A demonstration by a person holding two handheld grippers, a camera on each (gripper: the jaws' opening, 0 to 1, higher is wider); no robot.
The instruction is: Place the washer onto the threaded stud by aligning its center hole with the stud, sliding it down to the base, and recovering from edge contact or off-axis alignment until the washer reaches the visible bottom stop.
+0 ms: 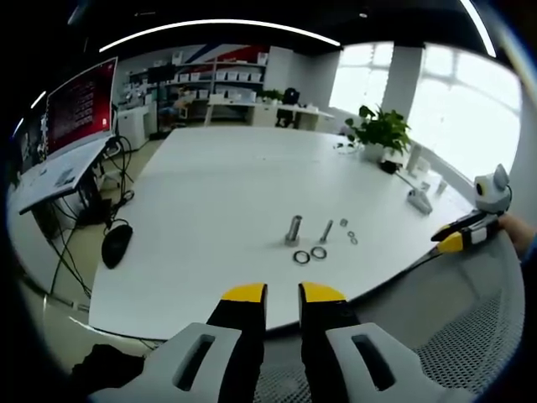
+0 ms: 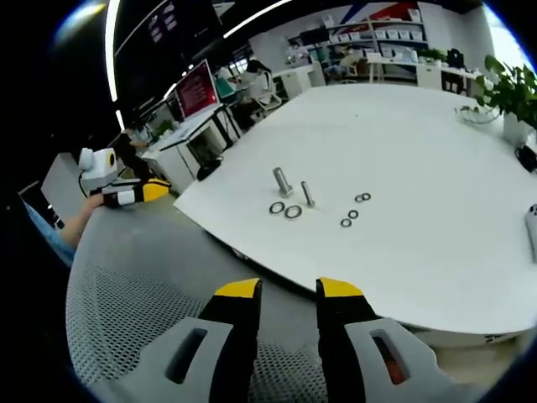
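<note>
A short threaded stud (image 1: 293, 229) stands upright near the front of the white table (image 1: 218, 193), with a thinner bolt (image 1: 325, 231) lying beside it. Two larger washers (image 1: 301, 257) lie flat just in front of the stud, and several small washers (image 1: 350, 236) lie further right. My left gripper (image 1: 284, 294) is open and holds nothing, well short of the table edge. The right gripper view has the stud (image 2: 281, 180), the bolt (image 2: 308, 194) and the two washers (image 2: 285, 210). My right gripper (image 2: 289, 290) is open and holds nothing, hanging back over a grey mesh chair (image 2: 134, 294).
The right gripper (image 1: 457, 235) comes in over the table's right edge, and the left gripper (image 2: 134, 193) shows at left in a hand. A potted plant (image 1: 379, 130) stands at the table's far side. A monitor (image 1: 80, 105) and a mouse (image 1: 116, 242) sit on a side desk.
</note>
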